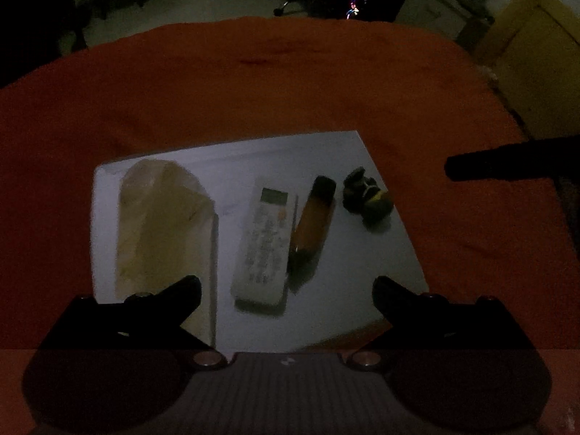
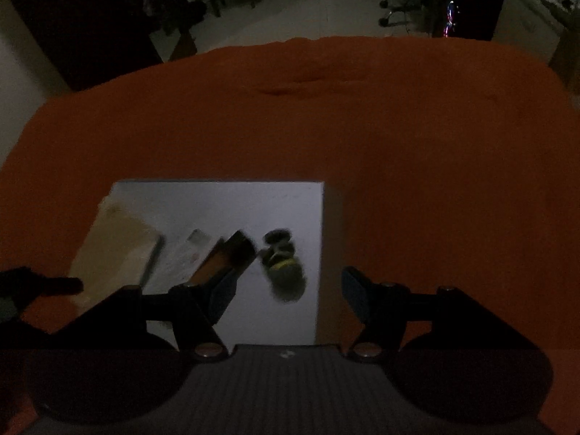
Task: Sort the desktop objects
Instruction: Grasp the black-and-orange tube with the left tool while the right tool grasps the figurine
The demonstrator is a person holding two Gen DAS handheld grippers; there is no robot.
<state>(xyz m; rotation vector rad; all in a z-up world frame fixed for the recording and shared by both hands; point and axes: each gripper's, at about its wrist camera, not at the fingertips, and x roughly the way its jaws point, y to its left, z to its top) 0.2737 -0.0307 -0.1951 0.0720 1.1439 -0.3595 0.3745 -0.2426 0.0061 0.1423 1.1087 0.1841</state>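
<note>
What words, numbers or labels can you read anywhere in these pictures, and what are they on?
None can be read.
Remote control: its buttons and small screen carry markings, but they are too dim and blurred to read.
Orange and black case beside it: no lettering shows.
Translucent bag: no print visible.
White sheet and orange cloth: plain.
Left gripper body: a small pale mark, not legible.

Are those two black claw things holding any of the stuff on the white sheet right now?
No, nothing is held. The left gripper and the right gripper both stand open above the white sheet, clear of the white remote control.
</note>
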